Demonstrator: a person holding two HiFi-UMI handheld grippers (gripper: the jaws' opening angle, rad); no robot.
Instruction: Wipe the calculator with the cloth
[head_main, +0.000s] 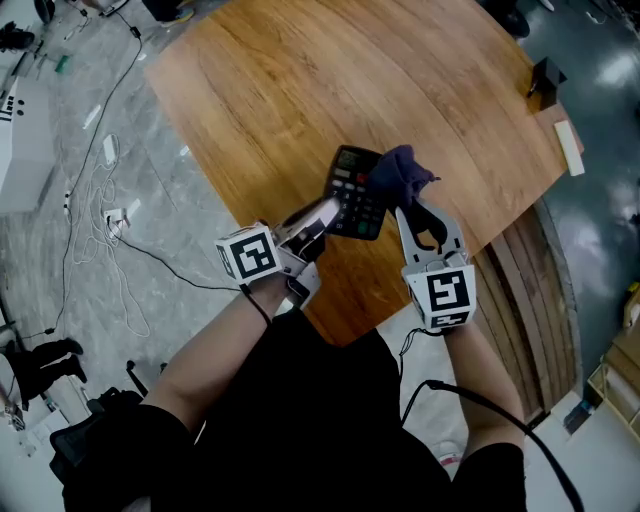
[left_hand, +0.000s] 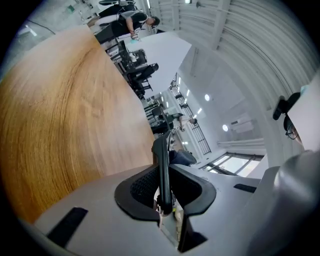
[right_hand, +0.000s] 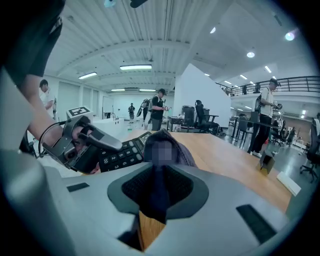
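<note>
Two claws busy: left claw (head_main: 327, 213) pinches the calculator (head_main: 356, 188), right claw (head_main: 411, 207) grips the cloth (head_main: 398, 172); best wipe flat, gently.

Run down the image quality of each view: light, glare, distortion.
Head view: evenly lit and sharp, with glare patches on the floor at top right. Left gripper view: strong fisheye bend, dark corners, bright windows. Right gripper view: bluish cast, curved edges, a mosaic patch over the cloth.

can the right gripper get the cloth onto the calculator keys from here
Likely yes: the cloth in the right gripper sits at the edge of the calculator, which the left gripper grips, and its keys lie bare beside the cloth.
</note>
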